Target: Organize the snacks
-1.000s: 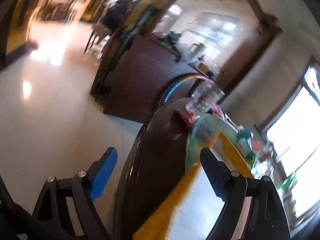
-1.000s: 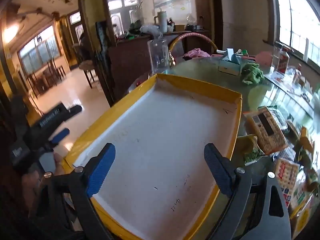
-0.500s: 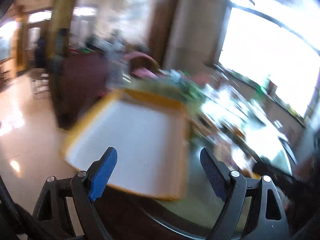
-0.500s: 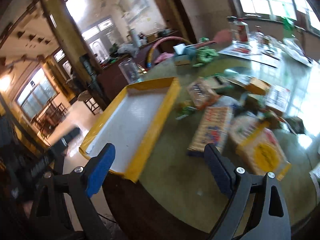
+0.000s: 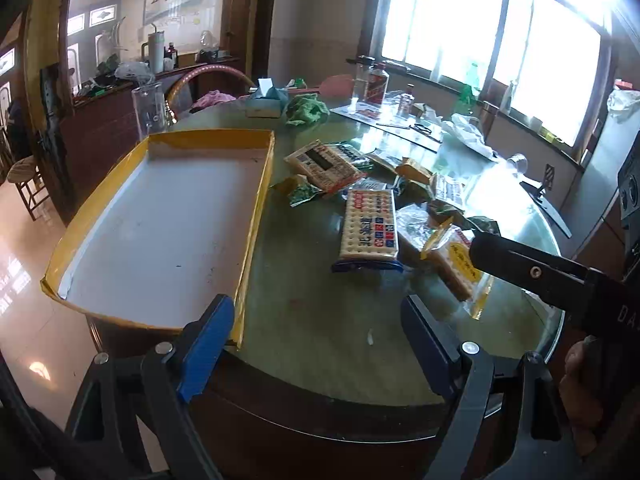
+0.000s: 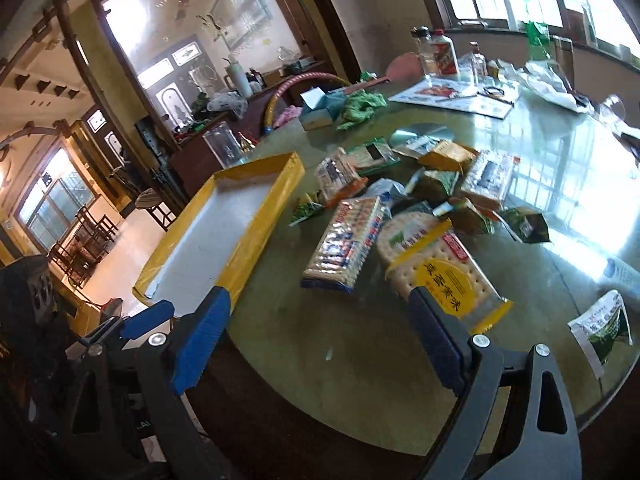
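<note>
A yellow-rimmed white tray (image 5: 256,196) (image 6: 256,240) lies empty at the table's left edge. Several snack packs lie heaped to its right: a long cracker pack with blue ends (image 5: 370,224) (image 6: 346,244), a yellow-label cracker pack (image 5: 460,268) (image 6: 444,276), a barcode cracker pack (image 5: 324,164) and small green packets (image 5: 302,194). My left gripper (image 5: 318,344) is open and empty over the near table edge. My right gripper (image 6: 320,336) is open and empty, just short of the yellow-label pack; part of its body (image 5: 532,272) shows in the left wrist view.
The round glass-topped table (image 5: 320,312) carries a glass jar (image 5: 149,110), tissue box (image 5: 264,98), green cloth (image 5: 306,108) and bottles (image 5: 376,84) at the back. A green packet (image 6: 604,330) lies near the right edge. Chairs and a sideboard stand to the left.
Both grippers have swung right from the tray and floor toward the heap of snacks. The left view has steadied from a blur. Both stay open and empty.
</note>
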A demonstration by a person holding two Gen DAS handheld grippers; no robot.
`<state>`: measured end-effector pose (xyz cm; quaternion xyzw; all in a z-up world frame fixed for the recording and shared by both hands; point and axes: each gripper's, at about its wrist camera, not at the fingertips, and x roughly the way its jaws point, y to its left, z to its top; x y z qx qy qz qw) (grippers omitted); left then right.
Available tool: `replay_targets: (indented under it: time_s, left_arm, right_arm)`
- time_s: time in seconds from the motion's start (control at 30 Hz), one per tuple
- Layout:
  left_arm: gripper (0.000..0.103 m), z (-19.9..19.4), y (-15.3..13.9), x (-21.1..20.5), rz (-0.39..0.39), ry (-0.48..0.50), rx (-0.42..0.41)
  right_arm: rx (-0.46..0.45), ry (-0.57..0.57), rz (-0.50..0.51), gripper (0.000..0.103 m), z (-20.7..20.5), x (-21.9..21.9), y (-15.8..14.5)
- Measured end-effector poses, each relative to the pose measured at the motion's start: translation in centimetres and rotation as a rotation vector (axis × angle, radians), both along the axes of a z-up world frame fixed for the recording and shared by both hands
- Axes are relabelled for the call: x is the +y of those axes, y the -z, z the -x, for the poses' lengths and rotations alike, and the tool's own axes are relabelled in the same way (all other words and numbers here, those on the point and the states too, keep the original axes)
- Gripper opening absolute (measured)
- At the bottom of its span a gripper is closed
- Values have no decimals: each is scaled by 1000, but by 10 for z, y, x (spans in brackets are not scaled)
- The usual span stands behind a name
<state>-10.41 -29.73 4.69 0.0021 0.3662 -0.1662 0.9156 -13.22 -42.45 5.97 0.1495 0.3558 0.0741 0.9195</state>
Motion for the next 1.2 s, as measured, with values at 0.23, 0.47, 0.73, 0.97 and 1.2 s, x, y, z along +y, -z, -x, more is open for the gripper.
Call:
replay_targets:
  time_s: [0.23, 0.47, 0.73, 0.97, 1.2]
  left_arm:
    - [85, -1, 3, 12, 17, 7, 58]
    - [85, -1, 5, 17, 21, -6, 101]
    - [85, -2, 7, 16, 31, 0, 128]
    - [85, 3, 6, 11, 23, 16, 122]
    - [85, 7, 5, 9, 20, 24, 117]
  right_arm:
    - [21, 2, -17, 91, 1, -4, -2]
    - [52, -12, 14, 91, 1, 0, -4]
    - [50, -1, -14, 91, 2, -7, -2]
    - [51, 15, -25, 91, 7, -15, 1]
    - [46, 16, -35, 91, 14, -20, -1]
